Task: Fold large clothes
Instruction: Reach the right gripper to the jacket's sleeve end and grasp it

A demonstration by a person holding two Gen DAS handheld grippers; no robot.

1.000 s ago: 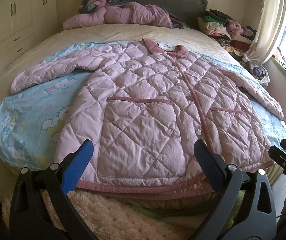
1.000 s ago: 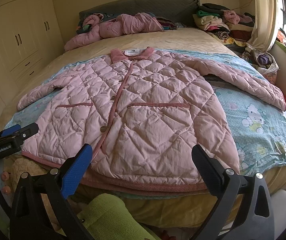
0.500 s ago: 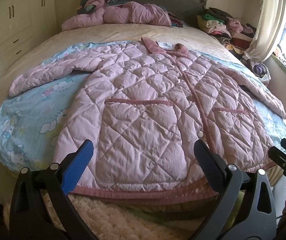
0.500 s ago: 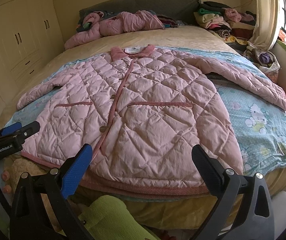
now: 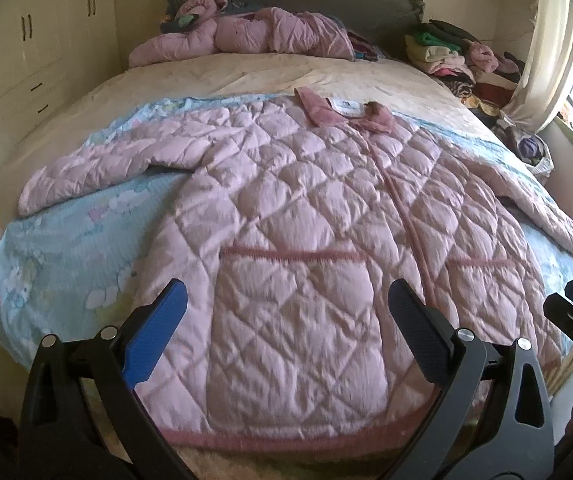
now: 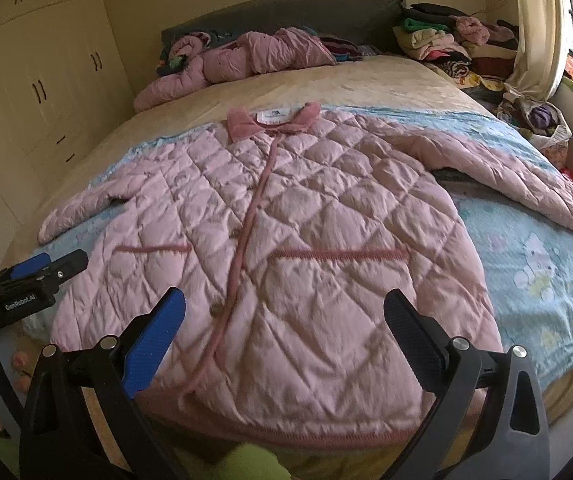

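Fingers (image 5: 154, 336) of both grippers spread above quilted coat (image 5: 306, 208); clothes pile (image 6: 442, 40) beyond.

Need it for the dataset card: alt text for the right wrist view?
A pink quilted coat lies flat and buttoned on a bed, collar away from the camera, sleeves spread. The open right hand-held gripper hovers over its hem; the left hand-held gripper shows at left.

collar label (image 6: 273, 115): print too small to read | clothes pile (image 6: 442, 46): items indistinct | green thing (image 6: 254, 462): blurred, cut by bottom edge | blanket (image 5: 66, 264): print blurred
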